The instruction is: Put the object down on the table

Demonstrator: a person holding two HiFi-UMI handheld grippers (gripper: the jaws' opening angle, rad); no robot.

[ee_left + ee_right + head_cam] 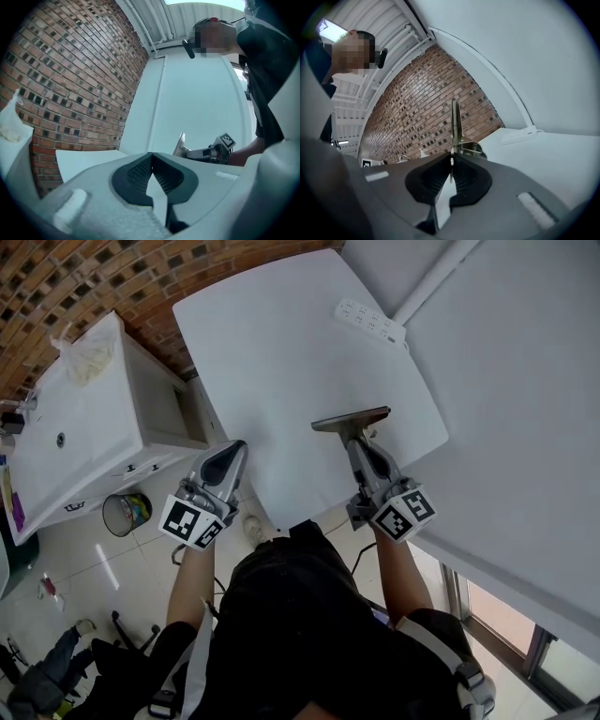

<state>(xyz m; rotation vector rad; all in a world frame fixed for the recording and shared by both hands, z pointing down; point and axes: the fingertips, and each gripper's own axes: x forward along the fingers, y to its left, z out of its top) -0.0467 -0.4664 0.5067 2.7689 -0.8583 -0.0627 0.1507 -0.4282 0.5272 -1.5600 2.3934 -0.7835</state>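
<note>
In the head view, the right gripper point(356, 439) pinched a flat metal tool point(352, 418) by its stem, with the blade crosswise over the near part of the table point(281, 343). I could not tell whether the tool touched the top. The left gripper point(238, 450) hung by the table's near edge, carrying nothing.

In the left gripper view, its pads were pressed together with nothing between them. The tool showed beyond, in the other gripper.

In the right gripper view, the pads were clamped on the tool's thin shank, and the blade stood edge-on past the tips. A power strip point(518, 136) lay well beyond on the table.

The step in hand looked like the set-down. The next move called for resting the tool flat on the top, then spreading the jaws and backing off.
</note>
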